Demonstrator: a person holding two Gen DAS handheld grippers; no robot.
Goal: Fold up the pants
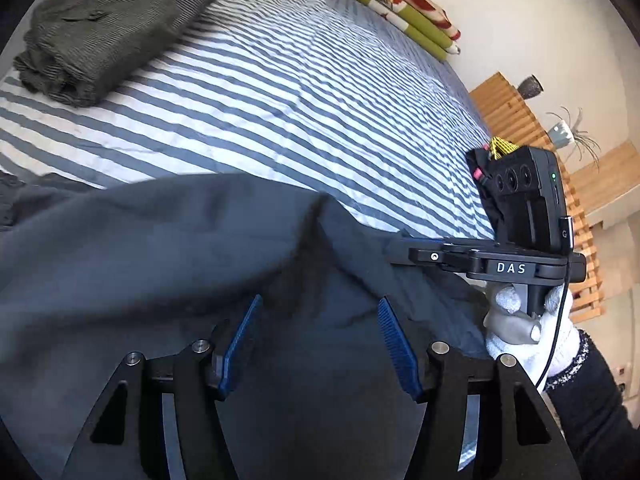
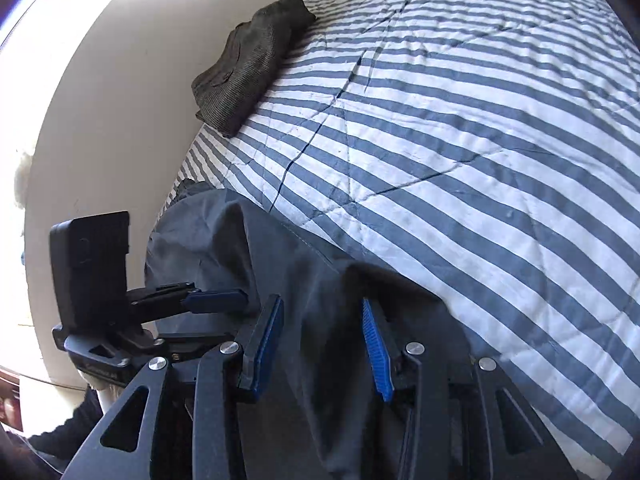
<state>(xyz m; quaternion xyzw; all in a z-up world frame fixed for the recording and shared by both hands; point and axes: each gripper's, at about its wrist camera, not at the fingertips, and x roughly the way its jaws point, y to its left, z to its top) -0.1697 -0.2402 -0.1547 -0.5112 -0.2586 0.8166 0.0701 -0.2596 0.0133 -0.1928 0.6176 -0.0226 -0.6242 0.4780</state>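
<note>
both tools hover low over the bed: the left hand-held gripper (image 1: 318, 340) has its blue pads (image 1: 240, 344) spread apart with dark grey pants (image 1: 160, 248) lying under and between them, and no pad presses on the cloth. at the far left of the left wrist view a folded olive-grey garment (image 1: 108, 28) sits on the striped bedspread (image 1: 300, 92), well apart from the pants. the pants lie bunched at the near edge of the bed, a raised crease running up between the left jaws. further right in that view the right hand-held gripper (image 1: 404, 249) reaches in sideways over the pants, held by a white-gloved hand (image 1: 532, 320) with a dark sleeve; its black camera block carries a small green light. beyond it, green and red patterned bedding (image 1: 400, 4) lies along the wall, and a wooden slatted rack (image 1: 520, 120) holds a potted plant (image 1: 568, 132). in the right wrist view the right hand-held gripper (image 2: 324, 340) also stands with jaws apart, a fold of the pants (image 2: 312, 280) rising between the pads without being clamped. the left hand-held gripper (image 2: 224, 300) shows at the left edge there, just beside the cloth, with a white curved wall (image 2: 100, 100) behind.
</note>
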